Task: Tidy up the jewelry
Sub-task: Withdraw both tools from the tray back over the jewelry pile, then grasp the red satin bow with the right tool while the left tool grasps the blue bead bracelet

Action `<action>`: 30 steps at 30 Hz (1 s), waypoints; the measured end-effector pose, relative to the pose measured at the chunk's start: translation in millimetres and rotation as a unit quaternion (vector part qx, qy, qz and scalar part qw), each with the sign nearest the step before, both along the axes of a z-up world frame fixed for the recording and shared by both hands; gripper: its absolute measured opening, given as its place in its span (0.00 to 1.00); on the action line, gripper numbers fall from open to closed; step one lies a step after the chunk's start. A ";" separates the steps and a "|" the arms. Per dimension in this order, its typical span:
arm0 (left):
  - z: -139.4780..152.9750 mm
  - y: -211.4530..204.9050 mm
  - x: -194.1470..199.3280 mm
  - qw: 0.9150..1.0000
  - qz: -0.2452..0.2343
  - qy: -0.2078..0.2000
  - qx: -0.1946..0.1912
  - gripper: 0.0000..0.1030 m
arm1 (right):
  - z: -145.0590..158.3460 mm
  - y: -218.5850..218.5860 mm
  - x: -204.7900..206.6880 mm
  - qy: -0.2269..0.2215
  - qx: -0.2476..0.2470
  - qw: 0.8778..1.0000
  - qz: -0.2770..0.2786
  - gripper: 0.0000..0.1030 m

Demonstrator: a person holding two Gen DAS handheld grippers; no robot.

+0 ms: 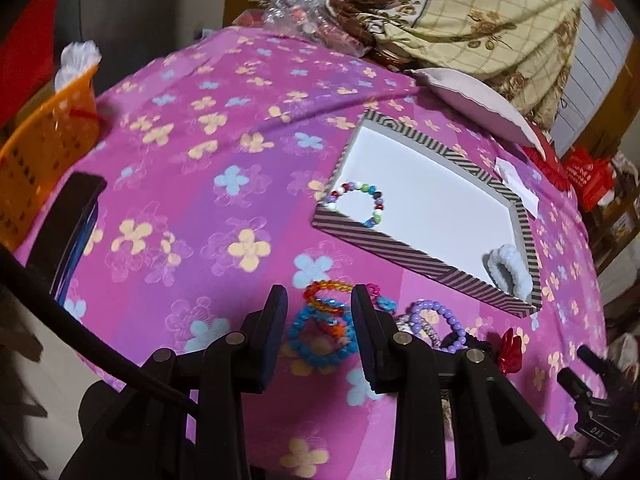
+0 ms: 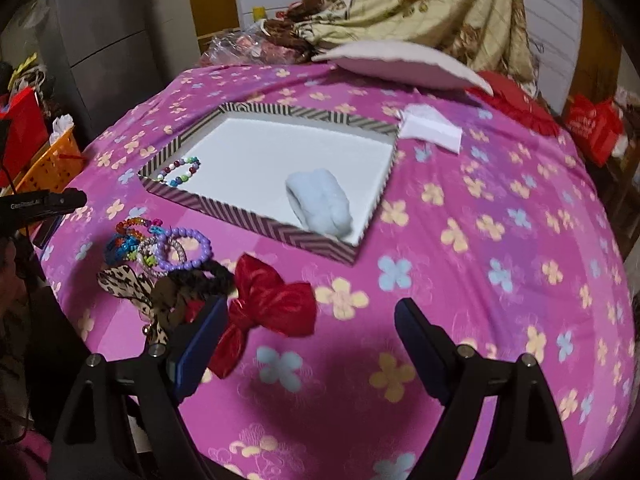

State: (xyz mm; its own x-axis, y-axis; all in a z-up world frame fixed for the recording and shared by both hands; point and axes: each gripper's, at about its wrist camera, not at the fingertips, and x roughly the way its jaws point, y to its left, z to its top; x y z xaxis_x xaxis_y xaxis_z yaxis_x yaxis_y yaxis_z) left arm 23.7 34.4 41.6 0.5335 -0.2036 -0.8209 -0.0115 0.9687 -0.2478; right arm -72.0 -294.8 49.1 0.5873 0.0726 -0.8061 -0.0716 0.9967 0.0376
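Note:
My left gripper (image 1: 319, 300) hangs open over a blue bead bracelet (image 1: 320, 344) and an orange coiled bracelet (image 1: 324, 292), one finger on each side of them. Beside these lie a purple bead bracelet (image 1: 444, 320) and a red bow (image 1: 508, 352). The striped tray (image 1: 384, 240) holds a multicoloured bead bracelet (image 1: 356, 204) and a pale blue scrunchie (image 1: 512, 268). My right gripper (image 2: 311, 302) stands wide open just above the cloth, with the red bow (image 2: 272, 304) by its left finger. A leopard bow (image 2: 124, 284), a black scrunchie (image 2: 204, 276) and the purple bracelet (image 2: 188, 248) lie left of it.
A pink flowered cloth (image 2: 480, 260) covers the surface. An orange basket (image 1: 40, 152) stands at the left edge beside a dark flat device (image 1: 76, 232). A pale cushion (image 2: 400, 64), folded white paper (image 2: 432, 128) and a heaped floral blanket (image 2: 420, 4) sit behind the tray.

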 end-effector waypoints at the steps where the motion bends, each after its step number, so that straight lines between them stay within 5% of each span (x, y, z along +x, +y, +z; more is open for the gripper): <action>1: -2.9 4.8 0.2 1.000 0.003 0.004 -0.004 0.47 | -2.0 -1.1 -1.1 0.001 0.001 1.000 0.001 0.86; 9: -24.8 24.2 -1.5 0.999 0.018 0.041 -0.021 0.47 | -24.7 1.2 6.5 0.020 0.038 0.999 -0.001 0.85; 18: -36.4 30.0 -6.4 0.998 0.029 0.058 -0.021 0.47 | -56.7 16.8 25.2 0.061 0.112 0.992 -0.023 0.74; 22: -38.3 29.4 -6.2 0.998 0.028 0.062 -0.020 0.47 | -65.2 34.4 36.3 0.072 0.074 0.994 -0.024 0.73; 27: -37.2 28.8 -8.0 0.998 0.025 0.061 -0.018 0.47 | -64.8 46.1 42.6 0.067 -0.048 0.997 0.001 0.68; 30: -35.4 30.6 -8.5 0.998 0.027 0.059 -0.017 0.47 | -57.8 36.8 43.2 0.064 -0.082 0.995 -0.009 0.68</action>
